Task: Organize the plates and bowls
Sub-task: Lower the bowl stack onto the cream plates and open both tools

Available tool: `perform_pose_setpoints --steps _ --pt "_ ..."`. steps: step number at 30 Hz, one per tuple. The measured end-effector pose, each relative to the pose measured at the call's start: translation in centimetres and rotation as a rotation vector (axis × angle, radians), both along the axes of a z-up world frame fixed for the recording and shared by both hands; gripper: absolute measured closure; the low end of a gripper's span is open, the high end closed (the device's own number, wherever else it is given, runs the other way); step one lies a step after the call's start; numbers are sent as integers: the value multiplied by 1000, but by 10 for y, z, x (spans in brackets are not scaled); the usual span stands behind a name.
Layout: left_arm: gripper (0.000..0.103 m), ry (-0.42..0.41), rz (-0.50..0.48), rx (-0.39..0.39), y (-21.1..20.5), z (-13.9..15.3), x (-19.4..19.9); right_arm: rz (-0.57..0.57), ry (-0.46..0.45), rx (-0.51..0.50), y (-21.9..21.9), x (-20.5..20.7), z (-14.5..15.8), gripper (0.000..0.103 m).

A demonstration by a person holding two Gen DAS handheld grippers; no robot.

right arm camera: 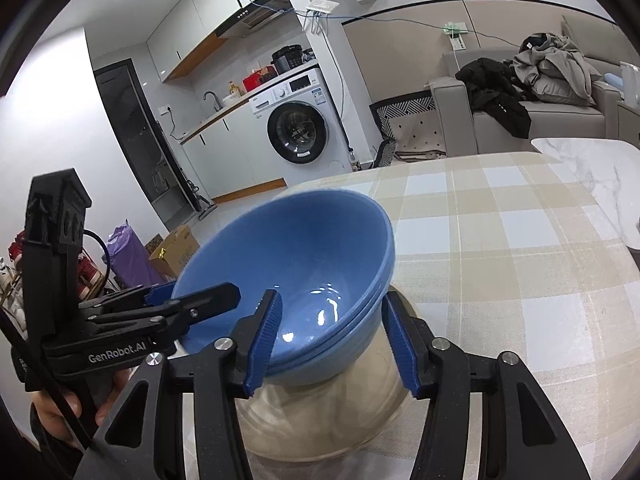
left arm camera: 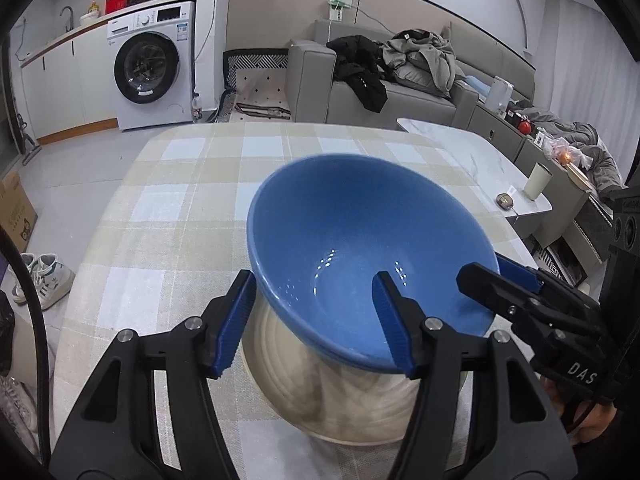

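A stack of blue bowls (left arm camera: 352, 236) sits tilted above a cream bowl (left arm camera: 328, 396) on the checked tablecloth (left arm camera: 180, 208). My left gripper (left arm camera: 316, 320) is open, its jaws astride the near rim of the blue stack, one finger outside and one inside. My right gripper (right arm camera: 330, 338) is open the same way, astride the other side of the blue bowls (right arm camera: 296, 256), over the cream bowl (right arm camera: 320, 420). Each gripper shows in the other's view: the right gripper (left arm camera: 500, 280) at the stack's right rim, the left gripper (right arm camera: 192, 300) at its left rim. The blue bowls look motion-blurred.
The checked table reaches far ahead. A white marble side table (left arm camera: 472, 160) with a cup (left arm camera: 538, 181) stands to the right. A washing machine (left arm camera: 150, 66), a grey sofa with clothes (left arm camera: 400, 68), shoes (left arm camera: 44, 280) and boxes (right arm camera: 176, 250) lie beyond the table edges.
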State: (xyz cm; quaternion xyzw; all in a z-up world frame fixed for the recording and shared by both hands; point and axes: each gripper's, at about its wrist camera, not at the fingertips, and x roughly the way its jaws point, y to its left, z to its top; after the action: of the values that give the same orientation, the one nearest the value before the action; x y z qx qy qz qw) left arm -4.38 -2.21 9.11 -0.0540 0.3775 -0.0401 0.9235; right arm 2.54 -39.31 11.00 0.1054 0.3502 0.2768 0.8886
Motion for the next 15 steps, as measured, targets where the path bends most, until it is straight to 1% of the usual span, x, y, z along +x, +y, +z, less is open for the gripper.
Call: perform_pose_setpoints --steps 4,9,10,11,12,13,14,15 --pt "42 -10 -5 4 1 5 -1 -3 -7 1 -2 -1 2 48" --pt "24 -8 14 -6 8 3 -3 8 -14 -8 -3 -3 4 47" --pt "24 -9 11 -16 11 3 -4 5 -18 -15 -2 -4 4 44" --pt "23 -12 6 -25 15 3 -7 3 -19 -20 -2 -4 4 36" --pt "20 -16 5 -26 17 3 -8 1 -19 -24 -2 -5 4 31" --pt "19 -25 7 -22 20 4 -11 3 -24 -26 -2 -5 4 30" --pt "17 -36 9 -15 22 4 -13 5 -29 -29 -3 -6 4 27" --pt "15 -48 12 -8 25 5 -16 4 -34 -37 -3 -7 5 21"
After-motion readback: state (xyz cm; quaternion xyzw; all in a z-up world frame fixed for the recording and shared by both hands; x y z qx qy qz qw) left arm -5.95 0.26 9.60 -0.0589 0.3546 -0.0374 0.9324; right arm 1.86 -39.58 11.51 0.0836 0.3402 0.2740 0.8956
